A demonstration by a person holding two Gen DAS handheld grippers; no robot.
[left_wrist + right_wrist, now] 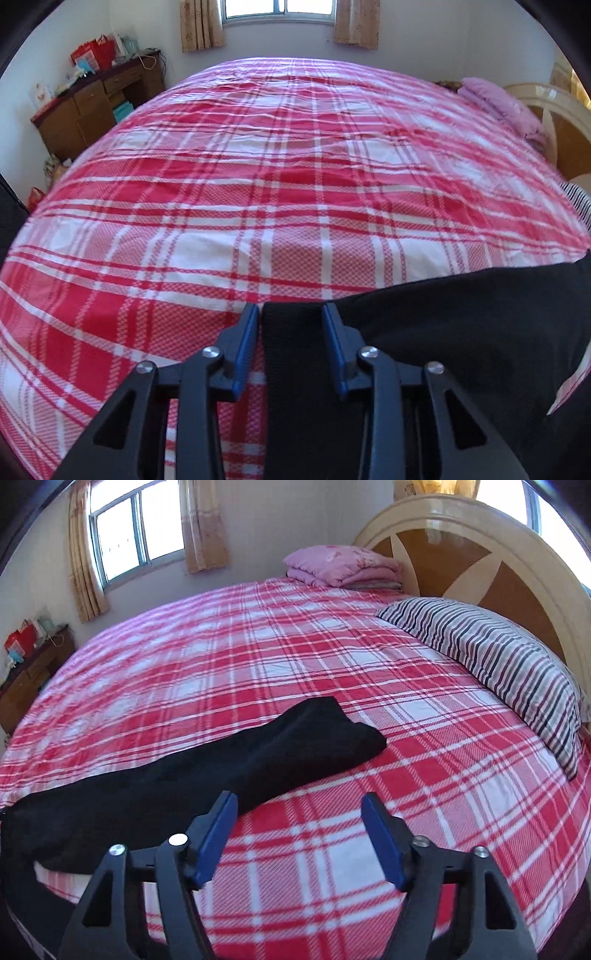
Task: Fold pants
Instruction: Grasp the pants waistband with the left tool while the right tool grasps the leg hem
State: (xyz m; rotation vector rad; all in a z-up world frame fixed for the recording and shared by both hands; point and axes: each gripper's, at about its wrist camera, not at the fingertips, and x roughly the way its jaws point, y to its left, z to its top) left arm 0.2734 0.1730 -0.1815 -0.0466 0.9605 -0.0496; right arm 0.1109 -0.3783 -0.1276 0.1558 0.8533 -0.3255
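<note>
Black pants (221, 760) lie stretched across the near part of the bed, from the lower left edge toward the middle. In the left wrist view one flat end of the pants (461, 325) runs between the jaws of my left gripper (290, 314). The jaws stand narrowly apart, with a thin strip of sheet showing beside the left pad (245, 347), so it is open around the cloth. My right gripper (297, 808) hovers open over the sheet just right of the pants. Its left finger (218, 830) overlaps their edge, and only plaid sheet shows between its jaws.
The bed has a red and white plaid sheet (258, 184). A striped pillow (498, 664) and a folded pink quilt (343, 566) lie by the curved headboard (480, 528). A wooden desk (92, 107) with clutter stands at the far left wall.
</note>
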